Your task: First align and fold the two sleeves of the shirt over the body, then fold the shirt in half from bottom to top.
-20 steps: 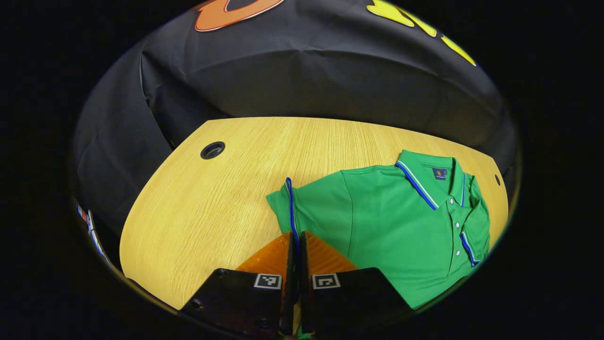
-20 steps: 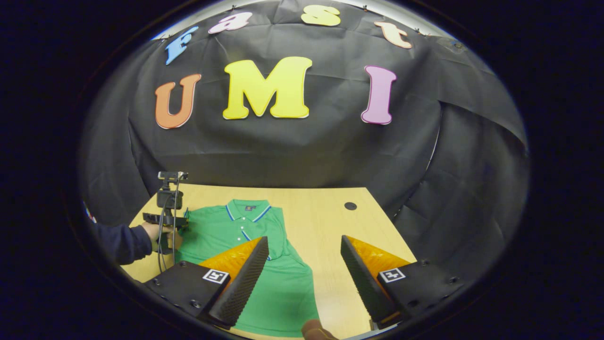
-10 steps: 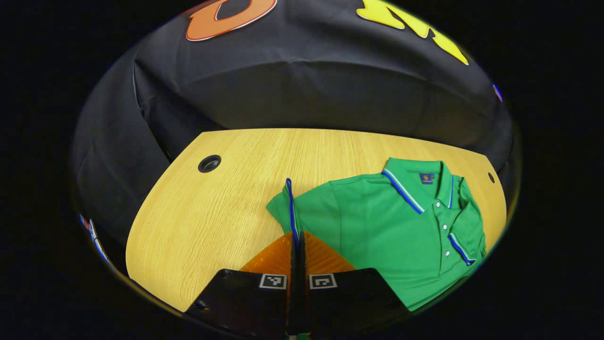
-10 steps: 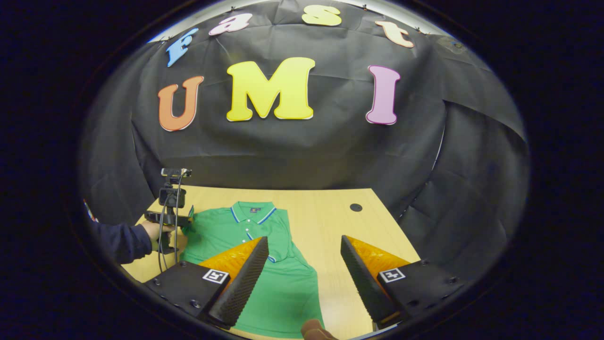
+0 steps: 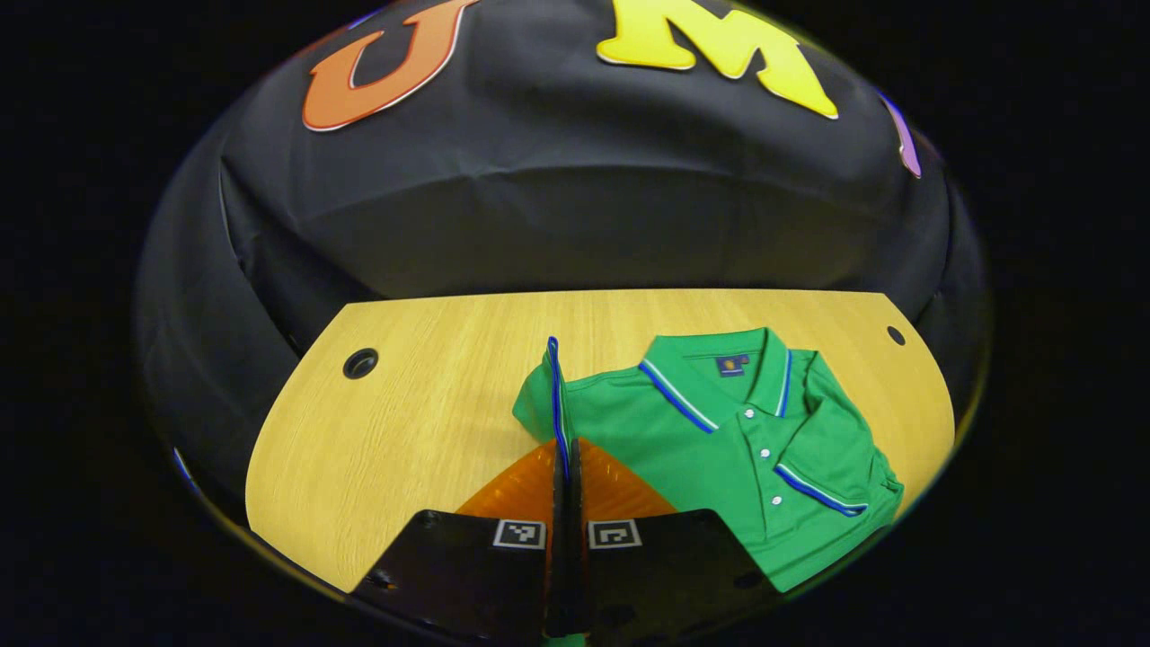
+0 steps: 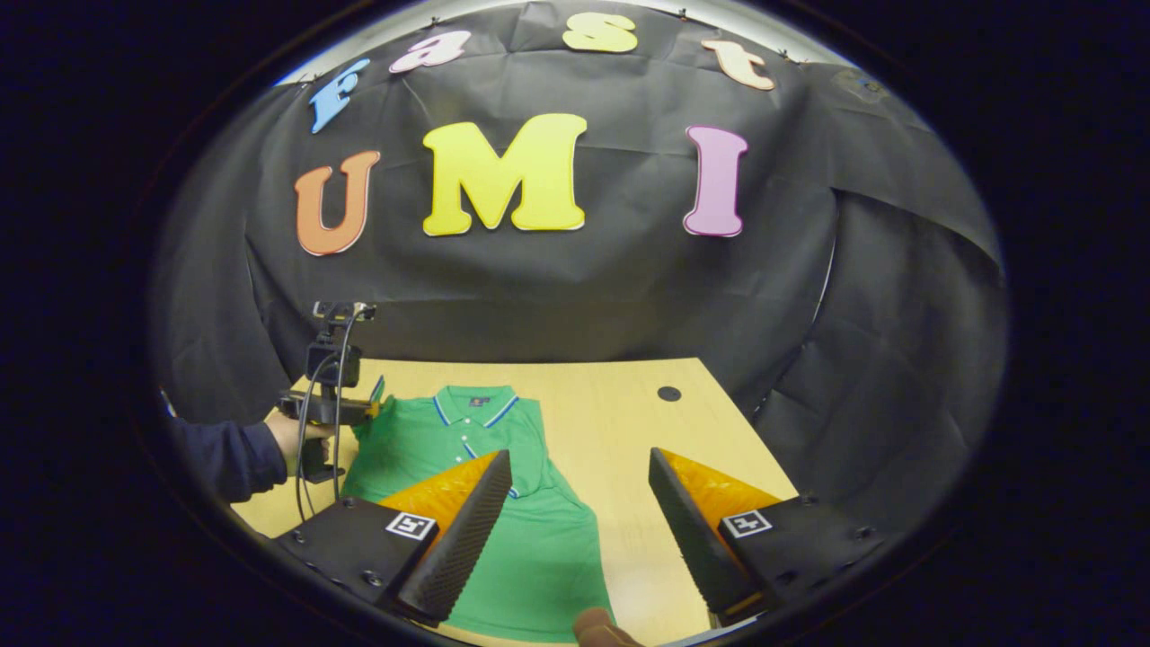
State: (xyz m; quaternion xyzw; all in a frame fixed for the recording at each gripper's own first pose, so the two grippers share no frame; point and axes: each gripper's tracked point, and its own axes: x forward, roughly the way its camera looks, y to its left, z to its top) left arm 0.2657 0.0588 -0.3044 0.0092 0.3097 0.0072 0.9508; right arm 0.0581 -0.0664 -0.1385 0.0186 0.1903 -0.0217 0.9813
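Pinching the sleeve (image 5: 550, 386) between pressed-together jaws, the left gripper (image 5: 566, 463) lifts it beside the shirt (image 5: 719, 449) body; the right gripper (image 6: 575, 503) hangs spread above the shirt's lower half.

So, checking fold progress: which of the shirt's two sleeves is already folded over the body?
The sleeve on the side away from the left gripper lies flat across the shirt front. The other sleeve is pinched, raised off the table.
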